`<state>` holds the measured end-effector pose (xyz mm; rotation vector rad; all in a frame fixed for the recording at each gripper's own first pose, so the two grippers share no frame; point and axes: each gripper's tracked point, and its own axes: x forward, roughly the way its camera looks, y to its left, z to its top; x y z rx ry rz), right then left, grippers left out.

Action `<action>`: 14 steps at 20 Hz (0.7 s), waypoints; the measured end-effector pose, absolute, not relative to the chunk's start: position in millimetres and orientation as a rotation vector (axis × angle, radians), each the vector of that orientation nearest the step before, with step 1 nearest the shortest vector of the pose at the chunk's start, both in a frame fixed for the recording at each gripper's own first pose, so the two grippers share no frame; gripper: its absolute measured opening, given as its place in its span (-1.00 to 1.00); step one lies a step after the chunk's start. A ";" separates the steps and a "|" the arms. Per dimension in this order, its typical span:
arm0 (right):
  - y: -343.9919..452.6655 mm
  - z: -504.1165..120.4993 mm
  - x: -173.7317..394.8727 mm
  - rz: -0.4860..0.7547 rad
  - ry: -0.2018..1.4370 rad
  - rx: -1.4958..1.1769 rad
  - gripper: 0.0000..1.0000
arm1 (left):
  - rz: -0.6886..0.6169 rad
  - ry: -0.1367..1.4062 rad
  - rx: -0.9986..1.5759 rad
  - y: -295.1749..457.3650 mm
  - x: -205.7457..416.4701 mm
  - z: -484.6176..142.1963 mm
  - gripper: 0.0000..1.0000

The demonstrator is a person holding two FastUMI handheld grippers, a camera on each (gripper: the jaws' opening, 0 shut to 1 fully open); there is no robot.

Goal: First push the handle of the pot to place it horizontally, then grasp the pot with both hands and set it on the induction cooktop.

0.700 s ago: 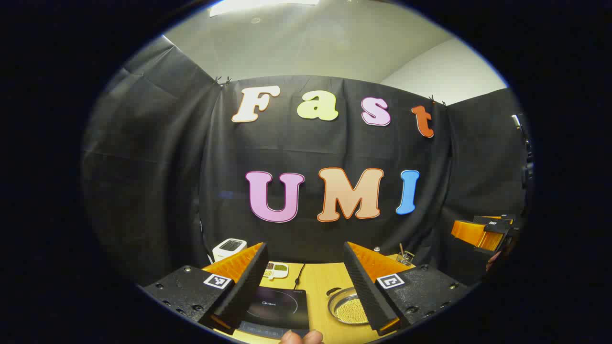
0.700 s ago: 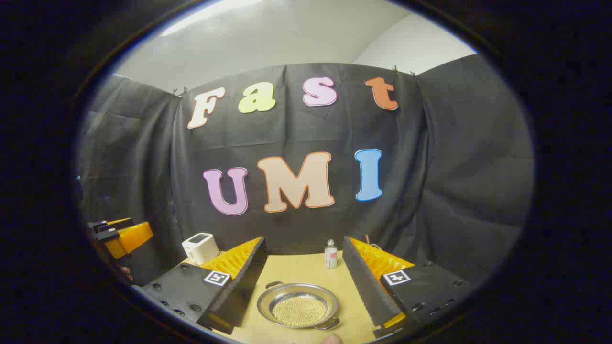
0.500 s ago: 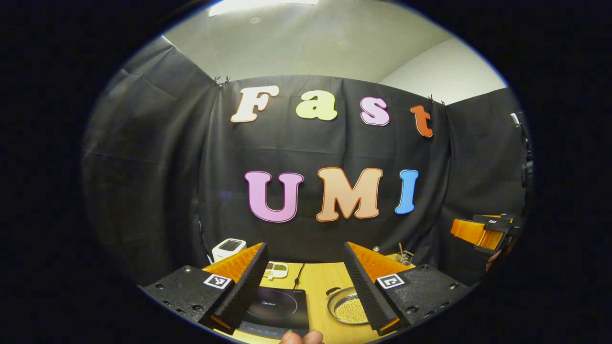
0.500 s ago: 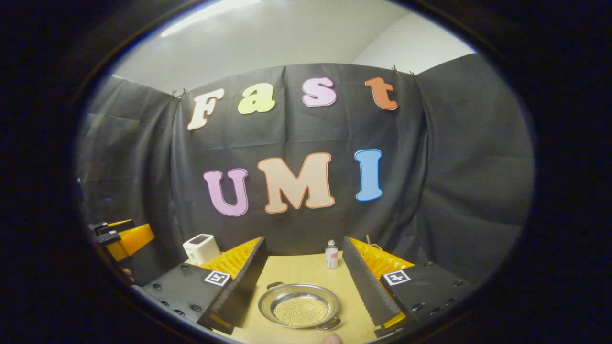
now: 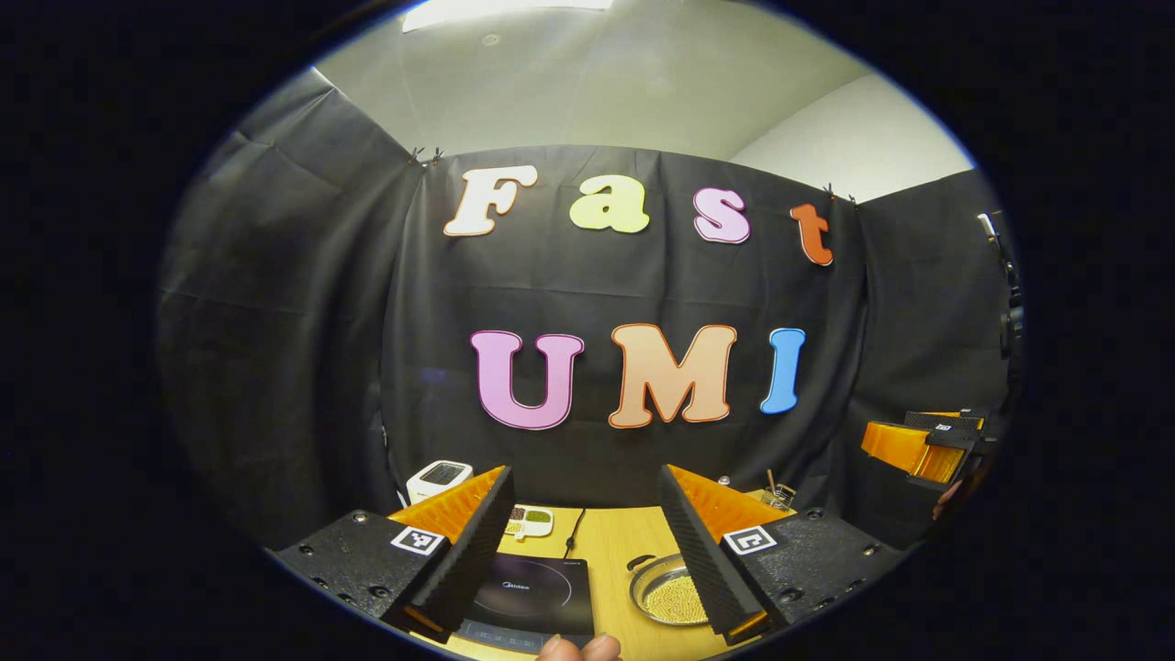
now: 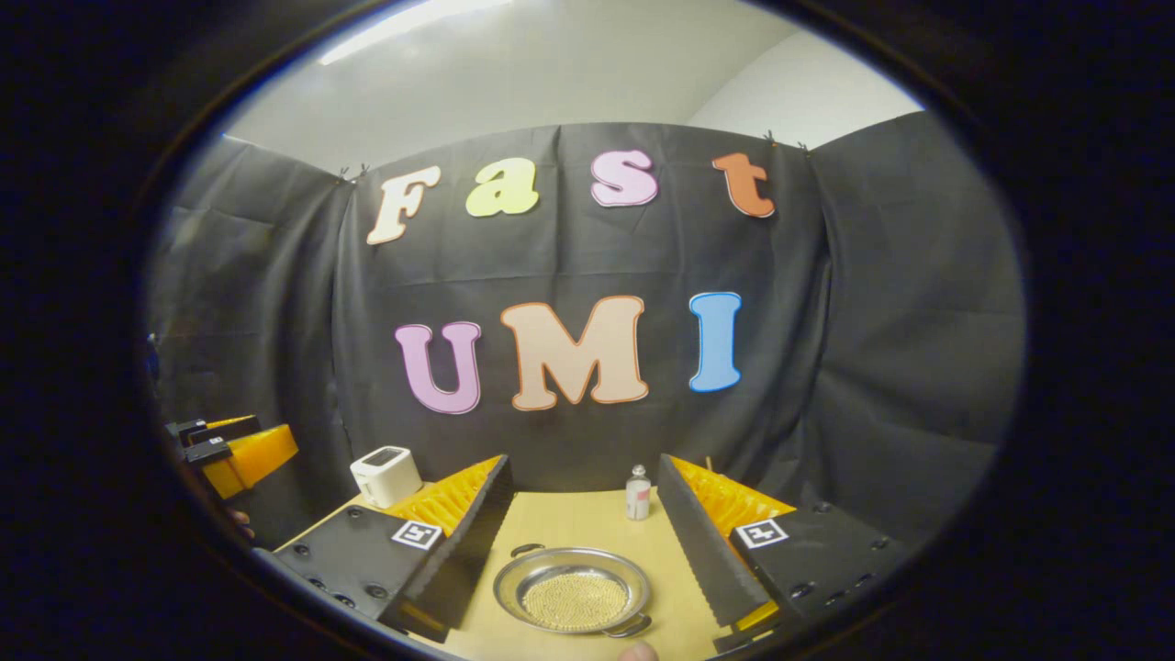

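A shallow steel pot [image 6: 571,599] with small yellow grains in it rests on the wooden table [image 6: 587,525]; one black loop handle points far left, the other near right. My right gripper [image 6: 576,551] hangs open above it, the pot between the fingers' lines. In the left gripper view the black induction cooktop [image 5: 531,590] lies between my open left gripper's [image 5: 587,551] fingers, with the pot [image 5: 665,595] to its right, partly behind the right finger. Each gripper also appears at the edge of the other's view: the right gripper [image 5: 923,445], the left gripper [image 6: 229,452].
A white box-shaped appliance [image 6: 386,476] stands at the table's back left. A small bottle [image 6: 636,492] stands at the back centre. A white dish of small foods [image 5: 531,521] and a cord lie behind the cooktop; a glass with sticks [image 5: 777,496] is back right.
Both views have drifted very slightly; the pot and cooktop have not moved on the table and both grippers stay open.
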<state>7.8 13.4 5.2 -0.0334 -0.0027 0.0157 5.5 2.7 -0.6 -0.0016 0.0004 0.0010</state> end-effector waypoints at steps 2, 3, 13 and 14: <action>16.9 1.9 11.1 0.023 0.006 -0.031 0.96 | 0.007 0.000 0.001 5.8 5.1 -0.1 0.89; 17.6 0.6 12.6 0.023 0.010 -0.031 0.86 | 0.009 -0.001 0.000 7.3 5.2 0.7 0.89; 22.6 -3.0 16.5 0.005 0.018 -0.056 -0.89 | 0.001 -0.011 0.011 15.6 7.8 2.3 0.89; 27.9 -5.4 17.1 0.014 0.023 -0.050 -0.82 | 0.000 -0.016 0.010 17.7 8.0 3.8 0.83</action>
